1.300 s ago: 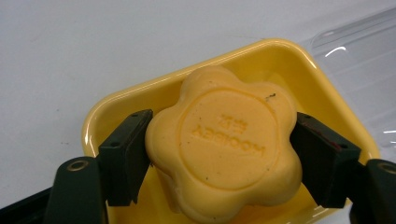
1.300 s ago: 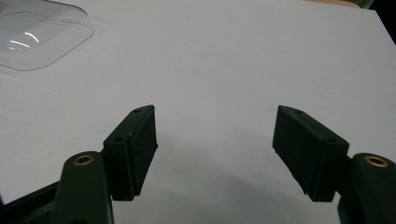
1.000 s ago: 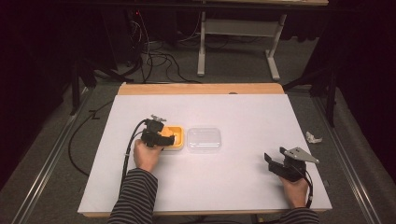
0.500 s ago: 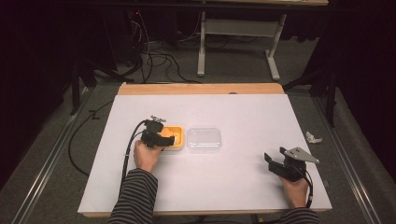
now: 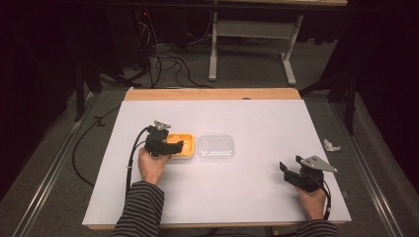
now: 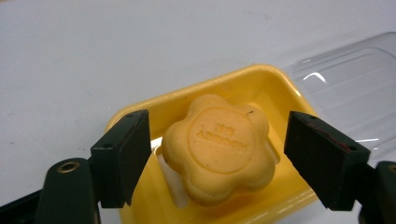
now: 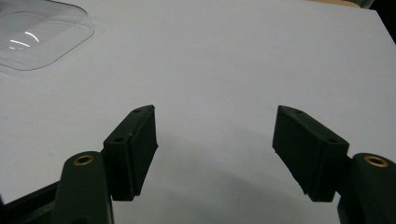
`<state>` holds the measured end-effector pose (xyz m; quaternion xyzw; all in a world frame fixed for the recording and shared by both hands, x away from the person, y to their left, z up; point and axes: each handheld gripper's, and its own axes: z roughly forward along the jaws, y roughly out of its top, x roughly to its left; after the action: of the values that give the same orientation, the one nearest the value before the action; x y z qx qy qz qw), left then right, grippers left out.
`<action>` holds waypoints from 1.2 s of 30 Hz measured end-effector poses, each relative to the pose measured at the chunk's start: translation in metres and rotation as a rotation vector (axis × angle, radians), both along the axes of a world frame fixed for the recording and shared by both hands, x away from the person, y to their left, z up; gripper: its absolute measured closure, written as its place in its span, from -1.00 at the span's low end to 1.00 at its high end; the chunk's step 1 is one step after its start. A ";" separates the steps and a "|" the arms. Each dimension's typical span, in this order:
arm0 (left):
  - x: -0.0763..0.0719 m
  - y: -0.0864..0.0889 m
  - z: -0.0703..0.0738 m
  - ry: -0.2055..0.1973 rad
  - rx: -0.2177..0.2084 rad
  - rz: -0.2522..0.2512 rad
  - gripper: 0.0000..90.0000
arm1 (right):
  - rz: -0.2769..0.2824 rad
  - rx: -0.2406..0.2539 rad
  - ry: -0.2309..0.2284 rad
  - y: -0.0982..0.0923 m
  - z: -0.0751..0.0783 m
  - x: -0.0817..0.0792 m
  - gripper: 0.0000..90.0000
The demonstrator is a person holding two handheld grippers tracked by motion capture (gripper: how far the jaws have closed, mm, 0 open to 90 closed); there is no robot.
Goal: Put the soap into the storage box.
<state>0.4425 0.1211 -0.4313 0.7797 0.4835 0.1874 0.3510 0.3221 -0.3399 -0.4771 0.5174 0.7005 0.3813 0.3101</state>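
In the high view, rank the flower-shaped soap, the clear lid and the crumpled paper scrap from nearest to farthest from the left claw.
1. Flower-shaped soap: in the yellow dish, between the open jaws of the left claw, which have just been opening.
2. Clear lid: beside the dish, toward the table's middle.
3. Crumpled paper scrap: off the table's far right edge.

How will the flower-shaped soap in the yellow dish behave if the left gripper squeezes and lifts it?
The flower-shaped soap looks solid, so it probably stays stiff. Its rounded, smooth lobes may let flat jaws slip. It sits loosely in the yellow dish, so a sideways push would likely shift it or the light dish.
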 end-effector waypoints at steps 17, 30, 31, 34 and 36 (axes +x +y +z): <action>-0.025 0.011 0.025 -0.100 -0.057 -0.019 -0.50 | -0.007 0.006 -0.002 0.000 0.000 -0.001 -0.31; -0.038 0.020 0.035 -0.102 -0.086 -0.033 -0.58 | -0.011 0.018 -0.008 -0.002 0.000 -0.001 -0.34; -0.040 0.021 0.036 -0.108 -0.095 -0.026 -0.58 | -0.012 0.021 -0.007 -0.002 0.000 -0.001 -0.34; -0.046 0.028 0.040 -0.127 -0.119 -0.024 -0.56 | -0.009 0.014 -0.010 -0.002 0.000 -0.001 -0.34; -0.050 0.032 0.042 -0.133 -0.132 -0.018 -0.56 | -0.011 0.016 -0.008 -0.001 0.000 -0.001 -0.34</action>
<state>0.3926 0.1528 -0.3898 0.7451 0.4633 0.2031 0.4347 0.3209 -0.3414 -0.4768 0.5222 0.6934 0.3874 0.3105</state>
